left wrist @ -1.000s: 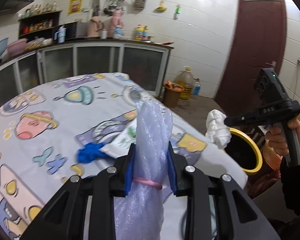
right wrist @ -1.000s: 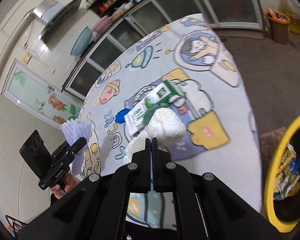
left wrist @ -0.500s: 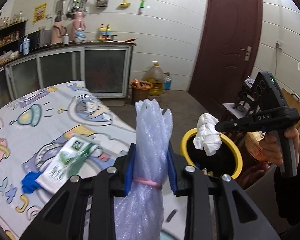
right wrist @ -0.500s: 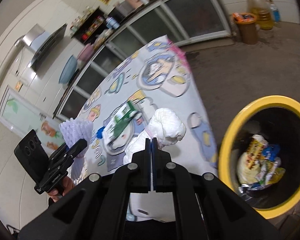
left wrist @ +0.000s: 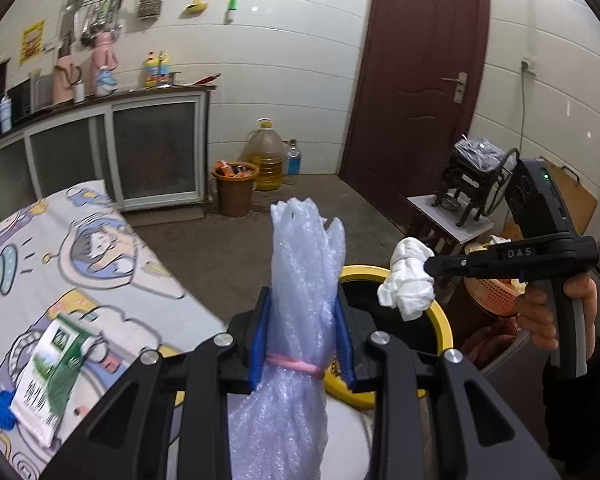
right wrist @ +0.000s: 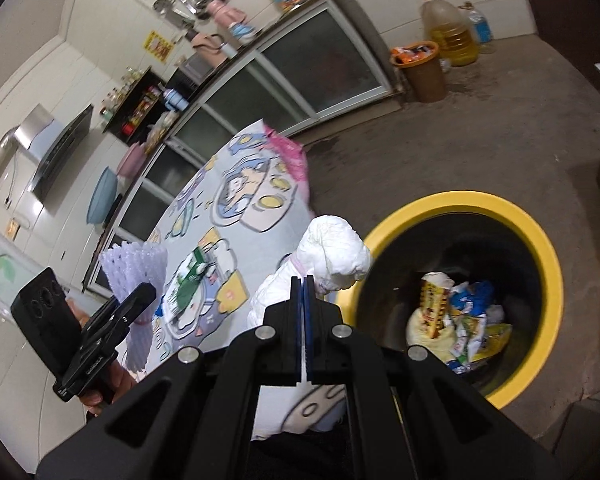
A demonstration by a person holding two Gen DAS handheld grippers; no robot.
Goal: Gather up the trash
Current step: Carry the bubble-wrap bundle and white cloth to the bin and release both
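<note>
Between the left gripper's [left wrist: 302, 334] blue fingers [left wrist: 259, 336] a bundle of bubble wrap [left wrist: 300, 292], tied with a pink band [left wrist: 294, 365], is clamped upright. Beside it, the right gripper's [right wrist: 302, 308] fingers are pressed fully together on a crumpled white tissue wad [right wrist: 332, 258], which hangs over the rim of the yellow bin [right wrist: 540, 240]. Wrappers [right wrist: 456, 320] already lie at the bin's bottom. Just left of the bin, the worktop [left wrist: 16, 240] with its cartoon cloth carries a green-and-white packet [left wrist: 46, 376] and a blue scrap [left wrist: 2, 410].
</note>
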